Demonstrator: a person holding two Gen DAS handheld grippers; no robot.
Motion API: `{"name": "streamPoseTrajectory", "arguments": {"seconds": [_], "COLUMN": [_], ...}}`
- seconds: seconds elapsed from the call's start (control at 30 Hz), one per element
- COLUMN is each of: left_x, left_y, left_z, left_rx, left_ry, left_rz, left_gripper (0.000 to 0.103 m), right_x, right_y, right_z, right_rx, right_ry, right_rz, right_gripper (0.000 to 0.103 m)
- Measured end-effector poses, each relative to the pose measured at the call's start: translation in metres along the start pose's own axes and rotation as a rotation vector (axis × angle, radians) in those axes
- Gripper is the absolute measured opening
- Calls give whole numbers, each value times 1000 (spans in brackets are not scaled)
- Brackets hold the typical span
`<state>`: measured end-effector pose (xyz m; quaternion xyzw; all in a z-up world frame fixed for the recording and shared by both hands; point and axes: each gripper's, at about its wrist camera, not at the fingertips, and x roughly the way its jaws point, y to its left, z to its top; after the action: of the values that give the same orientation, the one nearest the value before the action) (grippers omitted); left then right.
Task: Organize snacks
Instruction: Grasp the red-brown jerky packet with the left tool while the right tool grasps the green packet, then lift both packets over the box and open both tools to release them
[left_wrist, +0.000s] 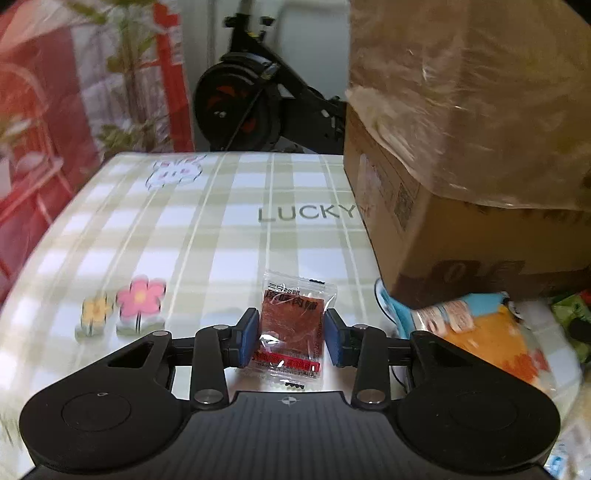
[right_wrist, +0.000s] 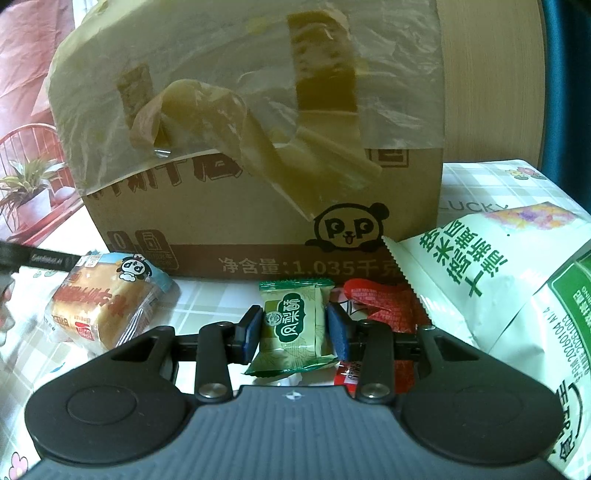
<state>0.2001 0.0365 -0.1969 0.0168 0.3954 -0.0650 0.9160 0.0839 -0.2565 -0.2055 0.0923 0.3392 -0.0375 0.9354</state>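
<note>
With the left gripper (left_wrist: 291, 338) clamping a small clear sachet of reddish dried meat (left_wrist: 291, 328) over the checked tablecloth (left_wrist: 207, 229) and the right gripper (right_wrist: 295, 332) pinching a soft green pastry packet (right_wrist: 293, 328), both light, crinkly, slippery wrappers seem best held mid-body.

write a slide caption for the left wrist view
Left gripper clamps a clear jerky packet above the checked tablecloth.

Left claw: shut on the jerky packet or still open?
Shut on it: the left claw has both blue pads against the sides of the clear jerky packet, no gap either side.
</note>
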Motion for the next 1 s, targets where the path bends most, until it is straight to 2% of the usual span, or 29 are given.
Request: {"name": "streamPoseTrajectory", "arguments": {"seconds": [0.1,0.3,0.5,0.73,0.83,1.0], "left_x": [-19,-62,-93,-116,-122,-133], "left_y": [6,2,6,0,-4,-13], "left_z": [-11,-18,-13,-15,-15,-14], "left_rx": [-87,-30,-71,-74,-78,-80], "left_ry": [-20,-116,-200,-233,-254,-295], "left_rz": [-3,26,40,-9,-27,-55], "left_gripper": [40,40,40,40,40,40], "right_x": [0,0,1,-2,-16,-43], "right_y": [0,2,4,7,9,22], "right_z": [0,0,1,4,8,13], "right_rx": [-4,-17,-24,-30,5,-32], "right_ry": [-1,1,3,15,-18,-68], "right_rz": [0,10,13,39,69,117], "right_gripper": [41,41,41,39,39,39]}}
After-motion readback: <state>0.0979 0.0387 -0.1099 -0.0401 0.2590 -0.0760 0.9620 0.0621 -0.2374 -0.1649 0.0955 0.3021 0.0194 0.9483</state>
